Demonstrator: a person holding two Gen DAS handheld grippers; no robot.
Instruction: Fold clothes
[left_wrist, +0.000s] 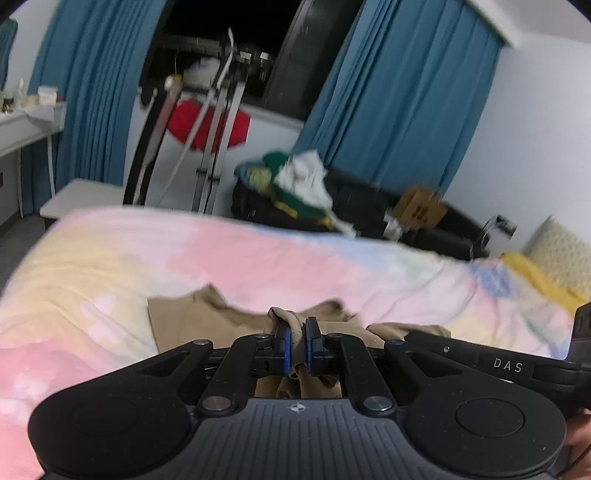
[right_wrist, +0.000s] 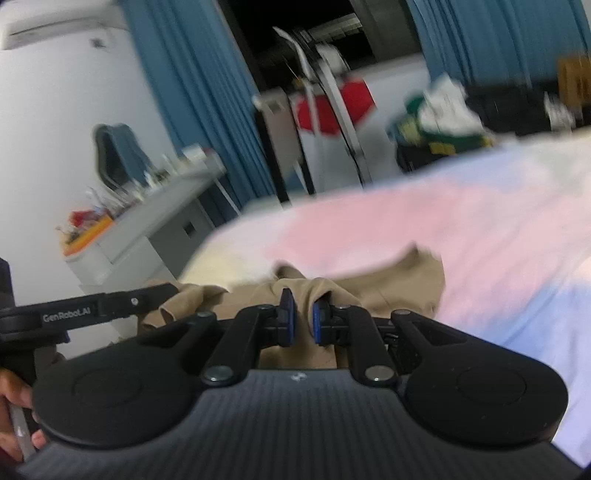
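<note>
A tan garment (left_wrist: 192, 321) lies on a pastel pink, yellow and blue bedspread (left_wrist: 258, 258). My left gripper (left_wrist: 295, 330) is shut on a bunched fold of the tan garment, with cloth pinched between its blue pads. In the right wrist view the same tan garment (right_wrist: 402, 284) spreads ahead on the bedspread (right_wrist: 461, 229). My right gripper (right_wrist: 303, 314) is shut on another bunched fold of it. The two grippers are side by side; the right one's arm shows in the left view (left_wrist: 480, 360), the left one's in the right view (right_wrist: 92, 306).
Beyond the bed's far edge stand a metal rack (left_wrist: 218, 122) with a red cloth (left_wrist: 207, 125), a dark case with piled clothes (left_wrist: 295, 184), a cardboard box (left_wrist: 421, 206) and blue curtains (left_wrist: 399, 92). A cluttered white desk (right_wrist: 147, 218) stands at the left. A yellow pillow (left_wrist: 535, 277) lies at the right.
</note>
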